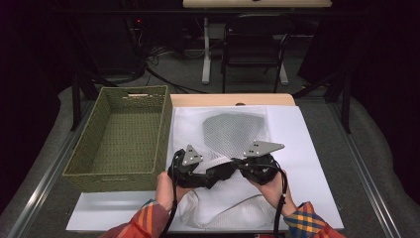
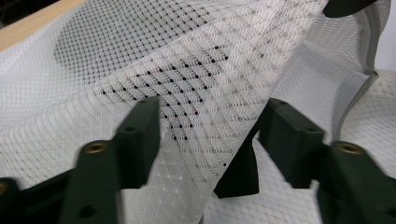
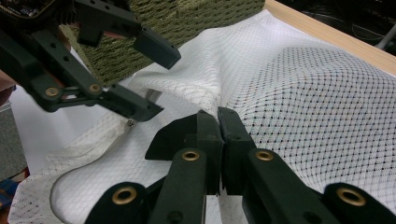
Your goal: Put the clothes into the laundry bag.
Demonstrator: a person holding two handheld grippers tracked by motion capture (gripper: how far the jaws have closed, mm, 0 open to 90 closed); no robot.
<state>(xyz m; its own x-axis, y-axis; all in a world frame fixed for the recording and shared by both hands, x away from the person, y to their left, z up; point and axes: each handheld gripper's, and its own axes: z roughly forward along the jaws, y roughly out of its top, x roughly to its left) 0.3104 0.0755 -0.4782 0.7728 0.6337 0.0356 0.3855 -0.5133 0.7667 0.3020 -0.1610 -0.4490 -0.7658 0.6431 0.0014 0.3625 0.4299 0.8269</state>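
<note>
Right gripper view: my right tool (image 3: 219,116) is clamped shut on a fold of the white mesh bag (image 3: 299,93), which lies on the tabletop (image 1: 317,148) beside the woven basket (image 1: 119,134). My left tool (image 2: 210,121) stands part-open, mesh draped between its jaws, unpinched.

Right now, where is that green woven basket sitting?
In the high view the green woven basket sits at the table's left side, right beside the white mesh bag that both grippers are handling on the white board.
</note>
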